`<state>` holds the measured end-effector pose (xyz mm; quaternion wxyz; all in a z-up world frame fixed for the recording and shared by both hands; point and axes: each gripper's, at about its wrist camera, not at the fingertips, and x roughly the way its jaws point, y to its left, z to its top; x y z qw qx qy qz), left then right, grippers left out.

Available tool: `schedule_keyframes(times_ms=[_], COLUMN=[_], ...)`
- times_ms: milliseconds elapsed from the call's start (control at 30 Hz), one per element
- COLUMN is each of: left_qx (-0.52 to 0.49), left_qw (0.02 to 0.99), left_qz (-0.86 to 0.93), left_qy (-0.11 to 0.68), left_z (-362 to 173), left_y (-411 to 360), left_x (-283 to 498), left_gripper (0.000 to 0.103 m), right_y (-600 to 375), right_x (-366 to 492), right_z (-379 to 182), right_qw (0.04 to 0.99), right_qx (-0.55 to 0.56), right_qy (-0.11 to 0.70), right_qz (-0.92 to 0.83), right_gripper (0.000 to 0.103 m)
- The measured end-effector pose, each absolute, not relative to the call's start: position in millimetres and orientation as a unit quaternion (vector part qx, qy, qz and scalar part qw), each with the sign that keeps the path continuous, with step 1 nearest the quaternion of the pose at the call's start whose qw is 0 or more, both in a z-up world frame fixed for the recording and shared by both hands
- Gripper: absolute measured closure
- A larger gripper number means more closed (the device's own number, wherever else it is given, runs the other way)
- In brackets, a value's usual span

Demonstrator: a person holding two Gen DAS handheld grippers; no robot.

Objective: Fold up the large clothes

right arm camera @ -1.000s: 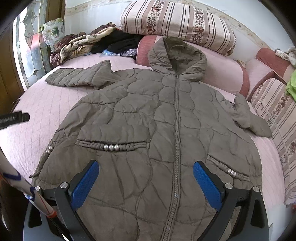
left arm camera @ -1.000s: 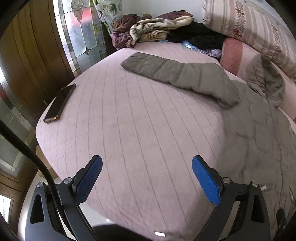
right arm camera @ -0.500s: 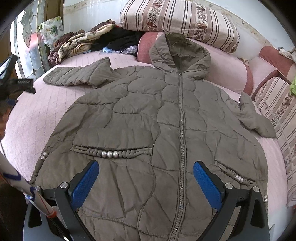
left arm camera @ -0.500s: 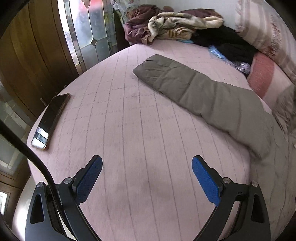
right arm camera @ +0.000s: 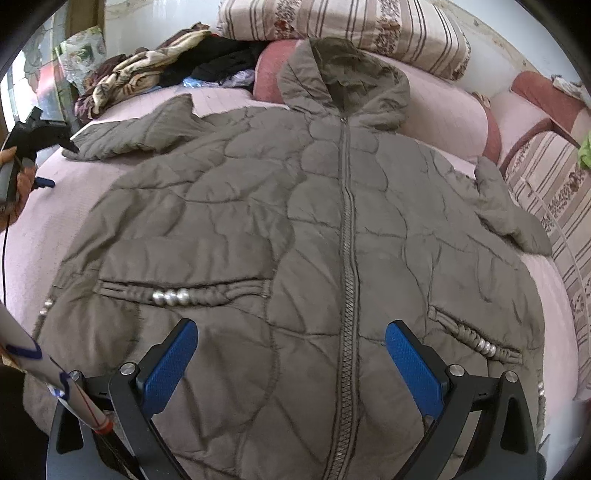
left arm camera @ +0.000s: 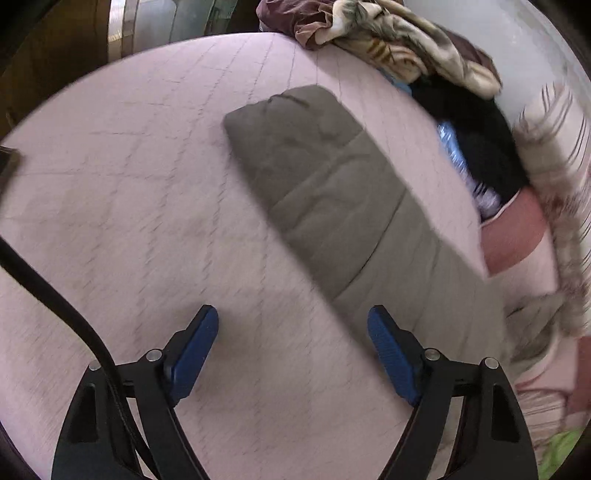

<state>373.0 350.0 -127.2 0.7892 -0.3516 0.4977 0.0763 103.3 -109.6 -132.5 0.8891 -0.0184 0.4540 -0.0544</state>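
An olive quilted hooded jacket (right arm camera: 295,221) lies spread on the pink bed (right arm camera: 55,229), zip up and hood against the pillows. Its left sleeve (left arm camera: 332,192) stretches across the bed cover in the left wrist view. My left gripper (left arm camera: 293,332) hovers just short of that sleeve. Its jaws are closing, with only bed cover between the blue pads, and the right pad (left arm camera: 388,347) is beside the sleeve's edge. A hand (right arm camera: 18,184) holds it at the far left of the right wrist view. My right gripper (right arm camera: 291,354) stands open over the jacket's lower front, gripping nothing.
A heap of blankets and dark clothes (right arm camera: 147,74) lies at the bed's back left corner. Striped pillows (right arm camera: 351,29) and pink bolsters (right arm camera: 443,107) line the head and right side. A wooden door with glass (left arm camera: 55,48) stands beyond the bed's left edge. A black cable (left arm camera: 55,295) crosses the lower left.
My left gripper swept across the bed to the sleeve, dipped and rolled, and its pads drew closer together. The phone slid out of its view. My right gripper sank slightly toward the jacket.
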Motion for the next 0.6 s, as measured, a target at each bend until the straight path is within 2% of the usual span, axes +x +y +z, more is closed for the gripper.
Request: schedule_keyframes(times_ms=[233, 367, 433, 500, 533, 600], left_qx=[-0.438, -0.452, -0.432, -0.374, -0.359, -0.362], left_qw=[0.763, 0.757, 0.765, 0.777, 0.776, 0.775], left_qz=[0.059, 0.074, 0.090, 0.116, 0.118, 0.112], left_qy=[0.472, 0.465, 0.469, 0.492, 0.505, 0.506], left_z=[-140.0, -142.3, -139.7, -135.6, -134.5, -128.3], left_y=[372.7, 375.6, 369.9, 357.0, 351.0, 345.6], left_x=[409.1, 431.8, 436.4, 442.1, 443.6, 437.2], left_gripper=[0.018, 0.018, 0.031, 0.079, 0.085, 0.090], right_y=[-124.3, -125.0, -124.3, -123.9, -124.4, -125.7], right_x=[112.6, 117.6, 118.7, 118.6, 118.3, 116.6], right_z=[-144.1, -144.9, -146.2, -147.0, -146.7, -144.3], right_qw=[0.885, 0.886, 0.887, 0.887, 0.887, 0.888], right_qx=[0.001, -0.004, -0.008, -0.010, -0.009, -0.005], right_qy=[0.460, 0.457, 0.457, 0.456, 0.456, 0.454], right_qz=[-0.067, -0.071, -0.072, -0.072, -0.070, -0.069], right_gripper=[0.000, 0.000, 0.000, 0.000, 0.000, 0.000])
